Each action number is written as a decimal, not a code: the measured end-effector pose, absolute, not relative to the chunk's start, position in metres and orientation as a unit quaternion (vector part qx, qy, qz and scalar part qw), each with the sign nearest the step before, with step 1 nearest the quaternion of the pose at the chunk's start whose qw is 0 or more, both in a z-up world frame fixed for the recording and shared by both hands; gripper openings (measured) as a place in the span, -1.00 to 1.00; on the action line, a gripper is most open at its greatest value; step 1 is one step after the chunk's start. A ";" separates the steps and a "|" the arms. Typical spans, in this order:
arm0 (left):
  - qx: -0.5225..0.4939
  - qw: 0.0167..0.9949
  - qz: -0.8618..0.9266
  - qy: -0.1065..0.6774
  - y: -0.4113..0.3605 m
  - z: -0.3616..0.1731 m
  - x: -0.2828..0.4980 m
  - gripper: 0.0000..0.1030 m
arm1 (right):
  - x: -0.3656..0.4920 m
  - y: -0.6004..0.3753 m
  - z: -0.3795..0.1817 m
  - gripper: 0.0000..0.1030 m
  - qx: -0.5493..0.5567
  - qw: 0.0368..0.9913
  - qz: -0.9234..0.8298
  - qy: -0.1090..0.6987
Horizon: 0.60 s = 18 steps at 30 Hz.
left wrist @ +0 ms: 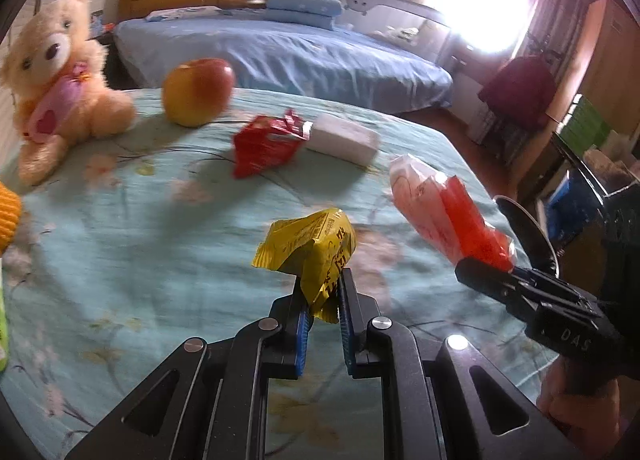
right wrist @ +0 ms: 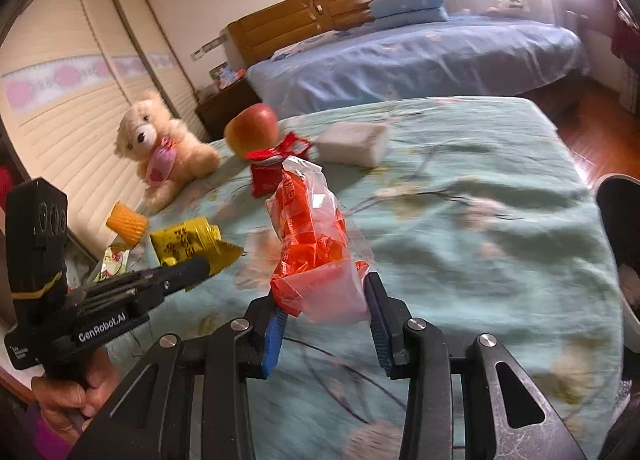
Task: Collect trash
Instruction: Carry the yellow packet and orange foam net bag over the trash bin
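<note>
**Both tools had trash in them**

Yellow wrapper [left wrist: 310,248] was pinched tight in the left tool [left wrist: 322,292], held up over the floral bedspread [left wrist: 140,240]. Orange-and-clear plastic bag [right wrist: 316,260] was clamped in the right tool [right wrist: 326,300], also off the bed. A red wrapper [left wrist: 266,146] lay further back on the bedspread, touching a white block [left wrist: 346,138], with an apple [left wrist: 198,92] and teddy bear [left wrist: 60,80] behind.
</note>
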State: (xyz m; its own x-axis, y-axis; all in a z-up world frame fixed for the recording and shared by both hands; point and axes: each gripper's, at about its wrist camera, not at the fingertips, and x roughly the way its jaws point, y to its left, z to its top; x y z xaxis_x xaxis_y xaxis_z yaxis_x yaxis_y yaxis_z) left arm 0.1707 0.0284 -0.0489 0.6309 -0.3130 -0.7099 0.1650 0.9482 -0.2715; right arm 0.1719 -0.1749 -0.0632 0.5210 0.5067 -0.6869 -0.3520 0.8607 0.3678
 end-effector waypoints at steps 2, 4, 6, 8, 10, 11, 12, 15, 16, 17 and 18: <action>-0.089 0.897 -0.141 0.409 0.020 -0.049 0.171 -0.76 | 0.171 -0.187 -0.064 -0.27 0.097 0.870 0.237 0.422; -0.084 0.896 -0.150 0.410 0.009 -0.050 0.173 -0.76 | 0.170 -0.197 -0.065 -0.27 0.103 0.872 0.226 0.422; -0.079 0.895 -0.157 0.410 0.000 -0.050 0.174 -0.77 | 0.169 -0.207 -0.067 -0.27 0.108 0.873 0.218 0.422; -0.075 0.893 -0.167 0.410 -0.010 -0.050 0.176 -0.76 | 0.167 -0.217 -0.067 -0.27 0.113 0.875 0.209 0.421; -0.068 0.892 -0.174 0.410 -0.021 -0.050 0.178 -0.76 | 0.164 -0.227 -0.067 -0.26 0.117 0.877 0.200 0.420; -0.066 0.892 -0.178 0.411 -0.026 -0.050 0.178 -0.76 | 0.164 -0.232 -0.067 -0.27 0.119 0.878 0.196 0.419; -0.063 0.892 -0.181 0.410 -0.031 -0.050 0.179 -0.76 | 0.163 -0.236 -0.067 -0.27 0.121 0.879 0.192 0.419; -0.056 0.891 -0.190 0.409 -0.044 -0.050 0.182 -0.76 | 0.160 -0.250 -0.067 -0.26 0.126 0.882 0.180 0.417; -0.056 0.890 -0.193 0.410 -0.049 -0.050 0.184 -0.76 | 0.159 -0.254 -0.067 -0.26 0.128 0.883 0.176 0.416; -0.056 0.889 -0.196 0.410 -0.052 -0.050 0.185 -0.76 | 0.159 -0.257 -0.067 -0.26 0.129 0.883 0.172 0.416; -0.055 0.889 -0.198 0.410 -0.055 -0.050 0.186 -0.76 | 0.158 -0.261 -0.067 -0.26 0.131 0.884 0.169 0.416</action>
